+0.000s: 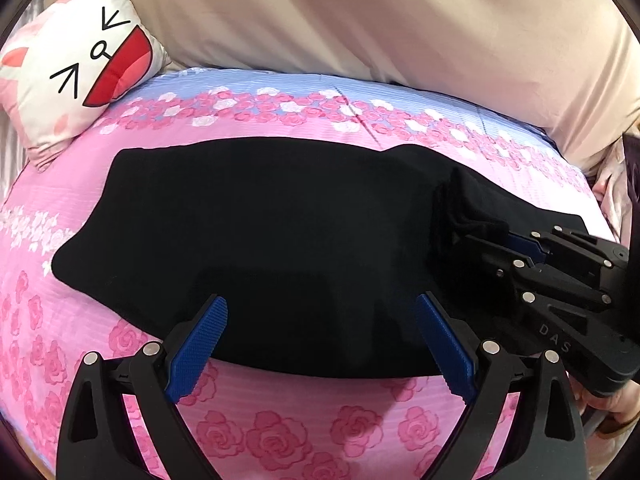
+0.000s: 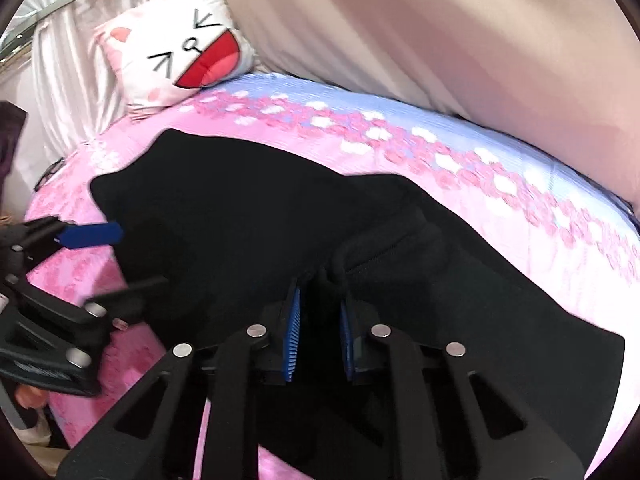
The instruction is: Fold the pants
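Note:
Black pants point(image 1: 260, 224) lie folded lengthwise on a pink rose-print bed sheet point(image 1: 280, 420); they also fill the middle of the right wrist view point(image 2: 248, 216). My left gripper point(image 1: 322, 312) is open, its blue pads spread over the near edge of the pants, holding nothing. My right gripper point(image 2: 320, 292) is shut on a bunched fold of the pants at their right end, lifted slightly; it shows at the right of the left wrist view point(image 1: 460, 232). The left gripper shows at the left of the right wrist view point(image 2: 108, 256).
A white cat-face cushion point(image 1: 76, 64) sits at the bed's far left corner, also in the right wrist view point(image 2: 180, 52). A beige duvet point(image 1: 380, 20) is piled along the back. A pale curtain point(image 2: 68, 80) hangs beyond the left edge.

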